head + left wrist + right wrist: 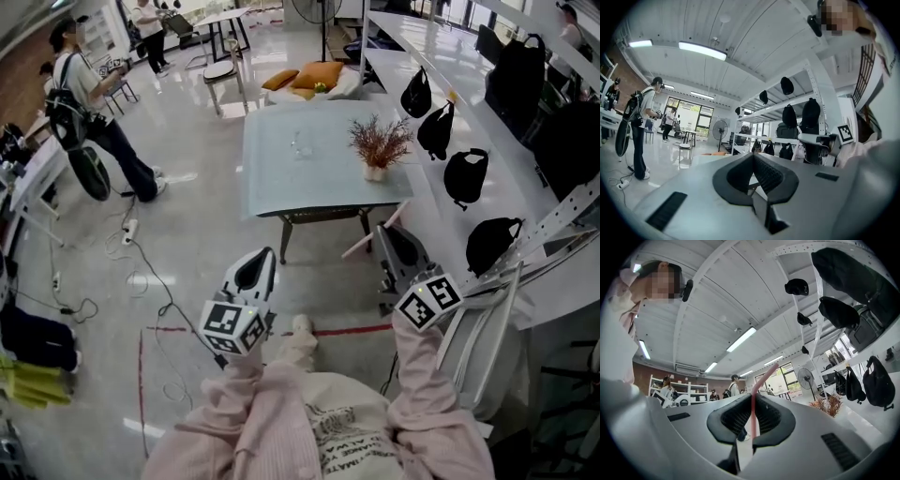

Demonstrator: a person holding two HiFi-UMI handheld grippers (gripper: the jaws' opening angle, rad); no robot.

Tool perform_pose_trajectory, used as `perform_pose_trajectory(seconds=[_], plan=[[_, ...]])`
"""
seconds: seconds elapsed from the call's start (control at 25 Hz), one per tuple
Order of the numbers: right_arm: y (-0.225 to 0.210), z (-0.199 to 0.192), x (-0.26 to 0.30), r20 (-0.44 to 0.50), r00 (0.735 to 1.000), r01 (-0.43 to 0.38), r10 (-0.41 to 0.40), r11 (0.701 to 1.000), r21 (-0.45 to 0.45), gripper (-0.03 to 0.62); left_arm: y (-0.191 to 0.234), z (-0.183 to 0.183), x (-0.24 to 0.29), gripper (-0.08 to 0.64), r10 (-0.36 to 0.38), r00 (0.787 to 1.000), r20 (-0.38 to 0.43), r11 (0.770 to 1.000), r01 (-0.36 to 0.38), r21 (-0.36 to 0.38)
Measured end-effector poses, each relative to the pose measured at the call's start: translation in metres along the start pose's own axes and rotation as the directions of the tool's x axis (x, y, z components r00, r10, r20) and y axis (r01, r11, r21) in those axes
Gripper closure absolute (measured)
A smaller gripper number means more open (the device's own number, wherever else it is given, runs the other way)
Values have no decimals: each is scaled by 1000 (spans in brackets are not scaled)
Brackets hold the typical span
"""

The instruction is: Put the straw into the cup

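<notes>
Clear thing (301, 143) on table (272, 187) too small to identify, straw (753, 413) base hidden behind jaws

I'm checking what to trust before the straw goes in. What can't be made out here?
- Cup: head view, too small and clear to read its opening.
- Straw: right gripper view, lower end hidden behind the right gripper; it doesn't show in the head view.

Bright even light from ceiling strip lights (702, 50), glare on floor (202, 141), fisheye bending (dark corners)

We count one left gripper (261, 261), one right gripper (390, 240), one straw (753, 404), one cup (300, 142), one plant (380, 142) and four black bags (415, 94) (436, 131) (466, 176) (492, 246).
</notes>
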State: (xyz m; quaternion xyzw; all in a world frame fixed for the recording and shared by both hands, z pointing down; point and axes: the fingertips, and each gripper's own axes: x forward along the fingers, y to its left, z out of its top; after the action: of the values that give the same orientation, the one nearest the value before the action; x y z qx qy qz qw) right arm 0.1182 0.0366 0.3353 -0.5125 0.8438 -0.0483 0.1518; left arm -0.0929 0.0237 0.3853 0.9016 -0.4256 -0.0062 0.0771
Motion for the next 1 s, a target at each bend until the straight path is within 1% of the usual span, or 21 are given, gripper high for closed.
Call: perform_pose_trajectory(seconds=[0.4,0.56,0.76,0.88,1.0], plan=[[-64,-19,112,-16,998,62,-62,998,17,574,93,11,108,560,-33,999,-35,999,33,-18],[-84,-25,145,-7,997,81,-81,997,17,574,120,8,146,560,-56,997,-46,998,55,-28],[-100,-36,171,-25,995,99,-98,995,18,574,138,4,171,560,-78,995,-59,996,76,-38],[-107,-39,184,-29,994,108,-108,994,13,574,151,1,179,560,-69,996,-61,997,65,-50],[-119,-47,193,-39,992,122,-121,992,26,574,158,-8,184,560,-58,995,-75,996,53,-66]])
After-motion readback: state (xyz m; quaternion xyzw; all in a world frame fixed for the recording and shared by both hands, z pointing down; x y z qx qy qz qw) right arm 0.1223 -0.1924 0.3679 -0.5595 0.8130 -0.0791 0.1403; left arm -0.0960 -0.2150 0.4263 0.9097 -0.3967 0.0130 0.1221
